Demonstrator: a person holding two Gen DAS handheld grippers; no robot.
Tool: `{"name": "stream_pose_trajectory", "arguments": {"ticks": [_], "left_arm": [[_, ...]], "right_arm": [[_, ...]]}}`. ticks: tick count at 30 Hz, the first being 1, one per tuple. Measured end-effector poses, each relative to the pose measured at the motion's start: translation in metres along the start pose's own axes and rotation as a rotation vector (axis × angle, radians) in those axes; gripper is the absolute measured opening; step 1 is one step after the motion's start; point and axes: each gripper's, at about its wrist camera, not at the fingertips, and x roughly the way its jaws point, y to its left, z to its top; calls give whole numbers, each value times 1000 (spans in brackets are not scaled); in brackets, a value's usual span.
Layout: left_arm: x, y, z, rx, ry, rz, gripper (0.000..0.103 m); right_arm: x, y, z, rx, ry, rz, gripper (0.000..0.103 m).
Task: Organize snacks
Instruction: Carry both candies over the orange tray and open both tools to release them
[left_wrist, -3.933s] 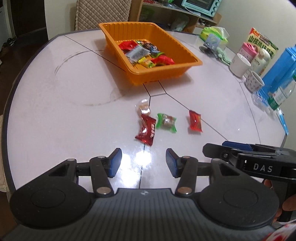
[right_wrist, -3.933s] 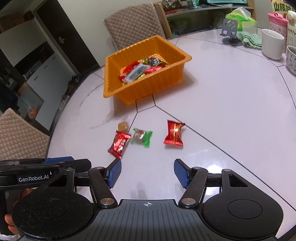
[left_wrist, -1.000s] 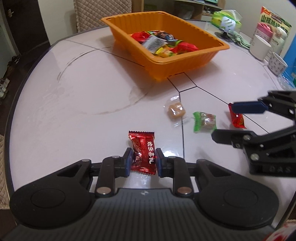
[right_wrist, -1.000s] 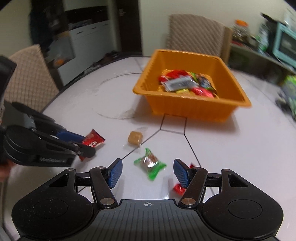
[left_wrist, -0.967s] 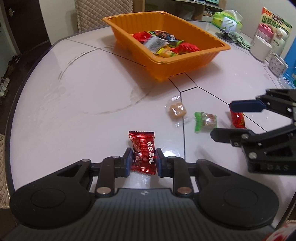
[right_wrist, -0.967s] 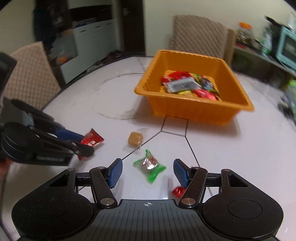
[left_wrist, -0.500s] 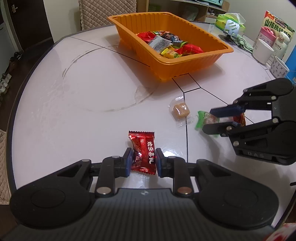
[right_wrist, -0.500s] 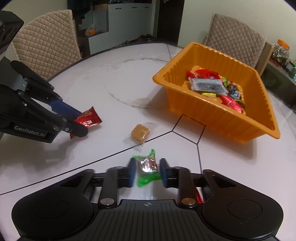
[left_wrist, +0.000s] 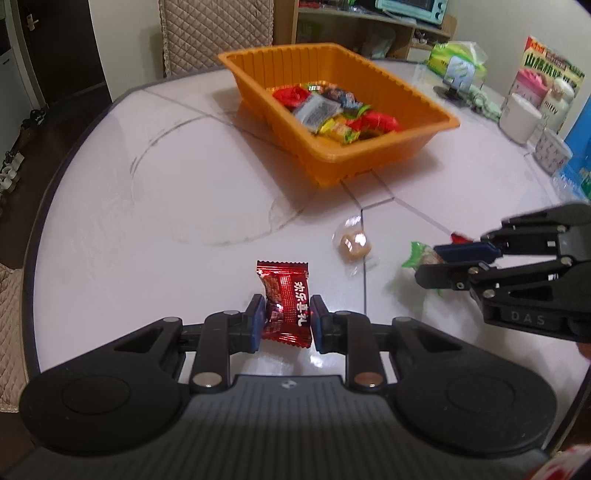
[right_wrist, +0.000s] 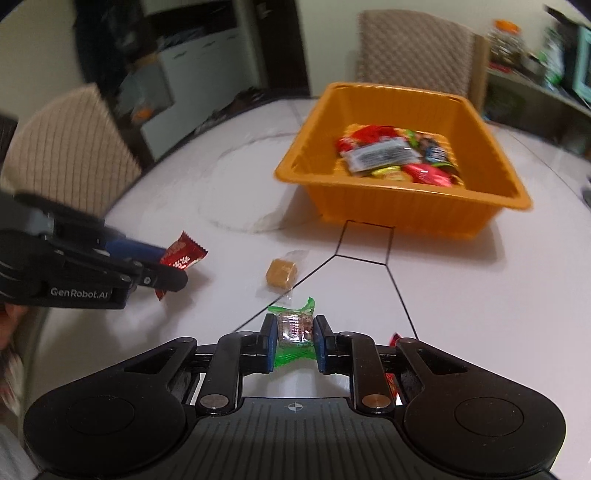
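My left gripper (left_wrist: 287, 321) is shut on a red candy packet (left_wrist: 286, 295), held just above the white table. In the right wrist view it shows at the left (right_wrist: 162, 266) with the red packet (right_wrist: 183, 254). My right gripper (right_wrist: 294, 345) is shut on a green-wrapped candy (right_wrist: 294, 328); it shows at the right of the left wrist view (left_wrist: 439, 264) with the green wrapper (left_wrist: 417, 254). A brown caramel in clear wrap (left_wrist: 353, 245) (right_wrist: 281, 273) lies on the table between them. A second red candy (right_wrist: 392, 376) lies under my right gripper. The orange tray (left_wrist: 369, 162) (right_wrist: 399, 218) holds several snacks.
White mugs (left_wrist: 521, 118), a pink-lidded container (left_wrist: 532, 81), a snack bag (left_wrist: 554, 62), a phone stand (left_wrist: 456, 79) and a blue box (left_wrist: 581, 147) crowd the table's right side. Quilted chairs (left_wrist: 218, 33) (right_wrist: 70, 147) stand around the table.
Both grippers, each holding its candy, have lifted slightly and moved toward the orange tray. The right gripper closed on the green candy half a second ago.
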Motion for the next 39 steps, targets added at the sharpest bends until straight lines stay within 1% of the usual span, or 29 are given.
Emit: {"name": "stream_pose_trajectory", "arguments": {"ticks": [7, 14, 17, 21, 27, 32, 39], "left_arm": [[-25, -3, 29, 13, -88, -15, 23], [-35, -11, 70, 14, -163, -67, 23], [-32, -17, 87, 18, -187, -78, 23], [-23, -20, 109, -1, -202, -111, 23], [-10, -25, 136, -4, -224, -115, 23], [6, -24, 149, -13, -210, -108, 23], [30, -19, 155, -35, -172, -99, 23]], "right_arm": [[-33, -18, 13, 162, -74, 13, 21], [-55, -38, 39, 271, -172, 25, 21], [-57, -43, 54, 285, -202, 16, 21], [-52, -49, 74, 301, -237, 6, 21], [-40, -57, 94, 325, -256, -15, 21], [-27, -70, 104, 371, -253, -29, 21], [-12, -84, 108, 416, -229, -45, 21]]}}
